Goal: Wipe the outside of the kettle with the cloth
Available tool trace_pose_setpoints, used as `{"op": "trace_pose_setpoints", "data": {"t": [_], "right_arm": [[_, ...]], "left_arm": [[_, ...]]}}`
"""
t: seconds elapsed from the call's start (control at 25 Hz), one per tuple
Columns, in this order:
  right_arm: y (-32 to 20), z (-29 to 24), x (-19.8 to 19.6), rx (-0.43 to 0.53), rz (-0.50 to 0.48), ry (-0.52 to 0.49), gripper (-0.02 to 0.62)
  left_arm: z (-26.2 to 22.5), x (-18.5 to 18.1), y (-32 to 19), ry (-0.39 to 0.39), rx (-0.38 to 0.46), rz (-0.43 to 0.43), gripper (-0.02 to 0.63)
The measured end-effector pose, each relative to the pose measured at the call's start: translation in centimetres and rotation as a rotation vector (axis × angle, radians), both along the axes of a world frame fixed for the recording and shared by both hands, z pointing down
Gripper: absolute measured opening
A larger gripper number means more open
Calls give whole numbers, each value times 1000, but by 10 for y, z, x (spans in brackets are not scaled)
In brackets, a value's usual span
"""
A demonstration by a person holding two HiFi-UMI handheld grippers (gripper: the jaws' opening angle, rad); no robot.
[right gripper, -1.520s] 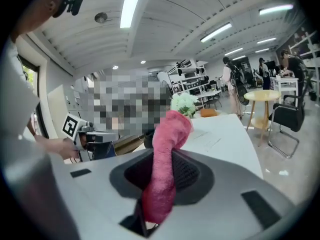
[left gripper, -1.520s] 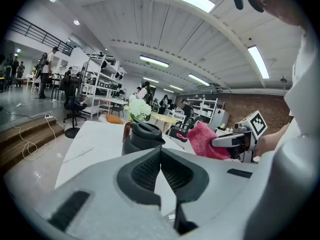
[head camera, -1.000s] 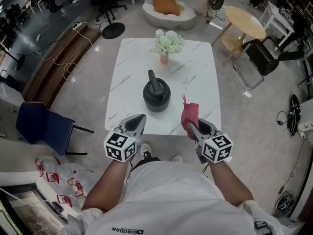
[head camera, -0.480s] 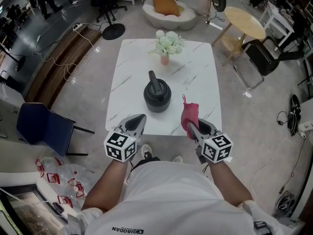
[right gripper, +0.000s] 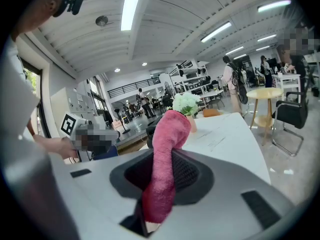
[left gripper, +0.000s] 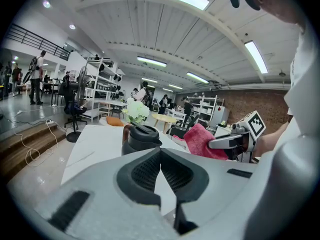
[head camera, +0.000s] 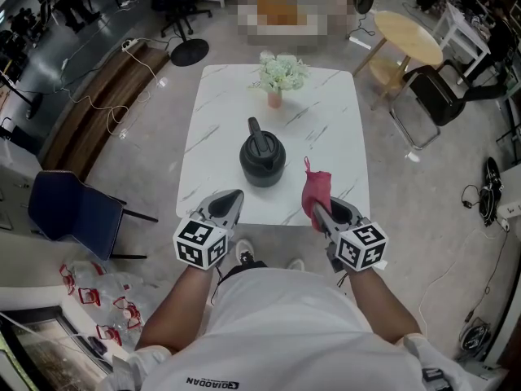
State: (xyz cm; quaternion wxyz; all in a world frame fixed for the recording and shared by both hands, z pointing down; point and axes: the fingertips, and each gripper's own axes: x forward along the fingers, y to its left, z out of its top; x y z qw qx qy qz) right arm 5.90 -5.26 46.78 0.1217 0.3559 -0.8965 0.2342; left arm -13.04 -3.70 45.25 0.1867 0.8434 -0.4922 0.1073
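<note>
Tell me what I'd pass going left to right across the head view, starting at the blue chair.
Blue chair → left gripper → kettle → pink cloth → black folding chair.

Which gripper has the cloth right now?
The right gripper: its jaws are clamped on the pink cloth, which sticks up from them. The left gripper is shut with nothing between its jaws.
</note>
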Motion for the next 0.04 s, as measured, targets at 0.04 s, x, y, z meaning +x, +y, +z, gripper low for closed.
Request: {"op": "trace_pose_setpoints", "data": {"t": [0.04], "right_arm": [[0, 1, 0, 0, 0, 0, 94]], "left_arm": [[0, 0, 0, 0, 0, 0, 0]]}}
